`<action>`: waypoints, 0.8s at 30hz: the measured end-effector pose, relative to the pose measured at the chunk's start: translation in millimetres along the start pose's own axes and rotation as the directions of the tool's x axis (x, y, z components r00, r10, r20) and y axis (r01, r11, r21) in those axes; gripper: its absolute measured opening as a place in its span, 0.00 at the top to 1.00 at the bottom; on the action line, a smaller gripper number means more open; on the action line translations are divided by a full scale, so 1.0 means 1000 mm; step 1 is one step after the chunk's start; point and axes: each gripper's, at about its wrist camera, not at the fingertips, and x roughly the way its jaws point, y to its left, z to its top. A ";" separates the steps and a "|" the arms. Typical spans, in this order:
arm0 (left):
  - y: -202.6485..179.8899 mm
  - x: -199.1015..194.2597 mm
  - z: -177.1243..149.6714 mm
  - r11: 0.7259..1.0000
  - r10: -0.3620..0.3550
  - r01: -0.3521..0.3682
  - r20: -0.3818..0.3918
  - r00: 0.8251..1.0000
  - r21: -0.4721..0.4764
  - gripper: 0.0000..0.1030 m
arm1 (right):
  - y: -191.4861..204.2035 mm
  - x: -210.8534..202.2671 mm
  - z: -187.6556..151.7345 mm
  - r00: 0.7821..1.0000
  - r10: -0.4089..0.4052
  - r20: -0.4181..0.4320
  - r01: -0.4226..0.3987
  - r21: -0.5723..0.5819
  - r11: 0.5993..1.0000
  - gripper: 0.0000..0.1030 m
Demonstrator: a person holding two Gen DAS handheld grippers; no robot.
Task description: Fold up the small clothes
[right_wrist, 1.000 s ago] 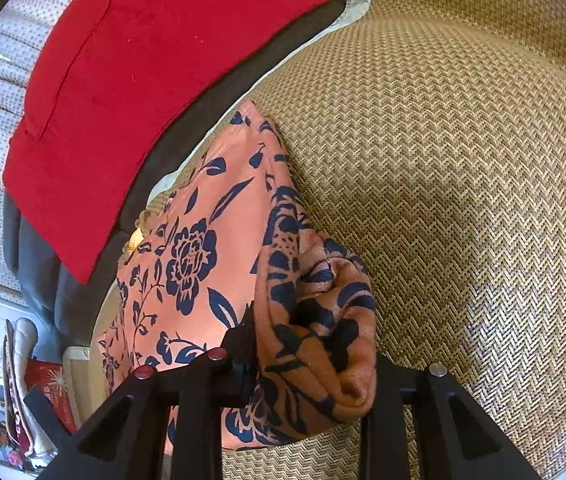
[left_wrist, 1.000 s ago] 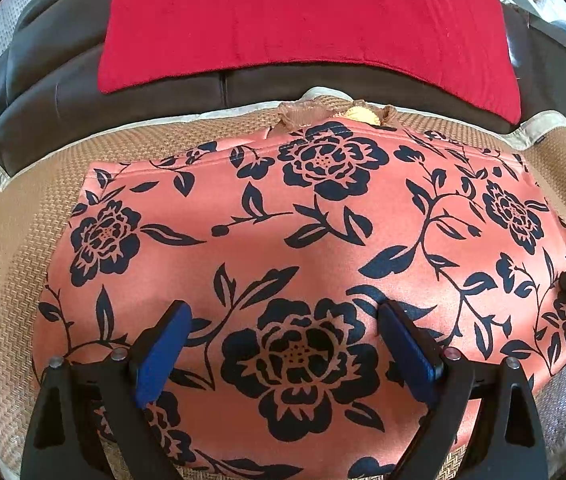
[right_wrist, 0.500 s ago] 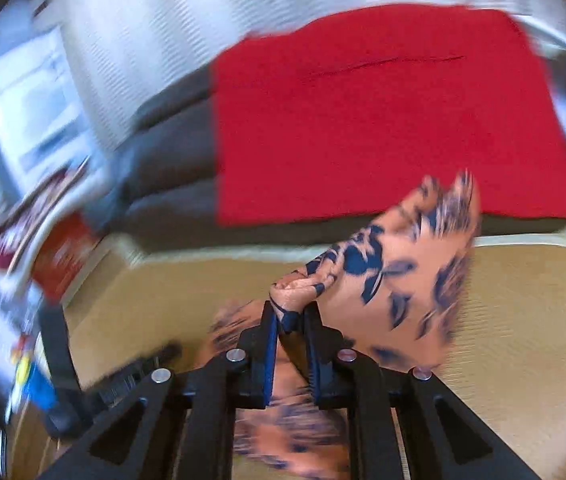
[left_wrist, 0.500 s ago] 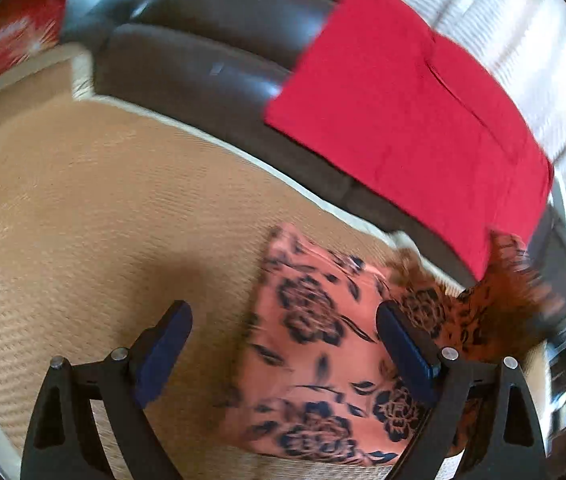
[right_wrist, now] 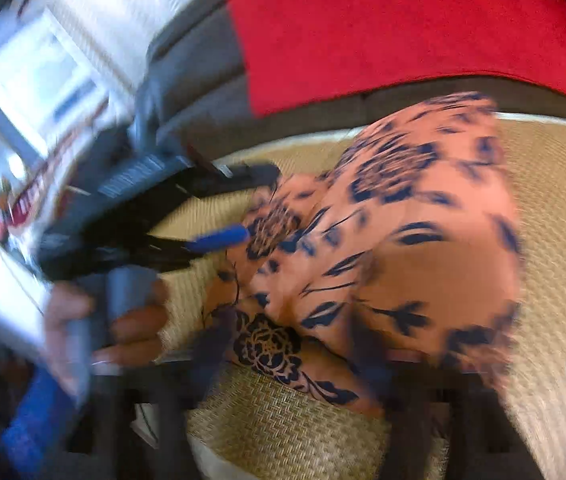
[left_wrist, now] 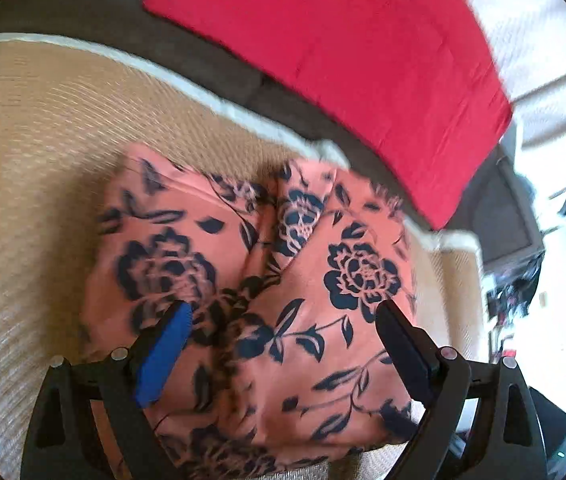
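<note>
Woven mat (left_wrist: 35, 152) carries the floral garment (left_wrist: 283, 288), lying folded in front of the dark sofa (left_wrist: 83, 8) with its red cloth (left_wrist: 343, 52). Left gripper (left_wrist: 283, 336) spread wide over the garment, gripping nothing. Only the right wrist view shows the person's hand (right_wrist: 115, 320) holding it. Right gripper (right_wrist: 295, 364) too blurred: can't tell its state. No containers visible.
</note>
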 end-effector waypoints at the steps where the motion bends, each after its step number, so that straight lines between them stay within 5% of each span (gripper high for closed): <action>1: -0.006 0.013 0.003 1.000 0.020 -0.019 -0.043 0.999 0.023 0.10 | -0.007 -0.012 0.000 0.999 0.012 0.038 -0.013 0.028 1.000 0.19; 2: -0.010 0.022 0.003 0.999 0.039 -0.035 -0.084 0.996 0.040 0.11 | -0.012 -0.018 0.000 0.999 0.017 0.052 -0.020 0.044 0.999 0.19; 4: -0.015 0.039 -0.001 0.996 0.081 -0.074 -0.164 0.983 0.050 0.28 | -0.019 -0.027 0.003 0.997 0.027 0.070 -0.031 0.064 0.997 0.19; 6: -0.020 0.048 -0.006 0.990 0.131 -0.119 -0.186 0.974 0.075 0.71 | -0.028 -0.033 0.004 0.996 0.022 0.087 -0.029 0.076 0.997 0.19; 8: -0.027 0.045 -0.005 0.990 0.122 -0.107 -0.187 0.975 0.089 0.85 | -0.036 -0.035 0.003 0.996 0.015 0.085 -0.023 0.096 0.995 0.19; 12: -0.070 -0.027 -0.011 0.973 0.123 -0.138 0.091 0.988 0.185 0.86 | -0.049 -0.050 0.004 0.995 0.008 0.099 -0.021 0.137 0.990 0.19; 15: -0.076 -0.073 -0.041 0.956 0.159 -0.215 0.266 0.951 0.198 0.86 | -0.048 -0.060 0.008 0.992 0.007 0.129 -0.026 0.144 0.989 0.19; 16: -0.065 -0.070 -0.051 0.943 0.216 -0.274 0.277 0.936 0.190 0.86 | -0.047 -0.063 0.010 0.991 0.009 0.133 -0.027 0.141 0.990 0.19; 20: 0.009 -0.019 -0.061 0.933 0.354 -0.359 0.106 0.929 0.021 0.85 | -0.042 -0.048 0.015 0.997 0.009 0.076 -0.018 0.110 0.994 0.19; 24: 0.003 -0.034 -0.063 0.948 0.312 -0.319 0.143 0.939 0.022 0.85 | -0.040 -0.027 0.016 1.000 0.003 0.009 -0.003 0.098 0.995 0.19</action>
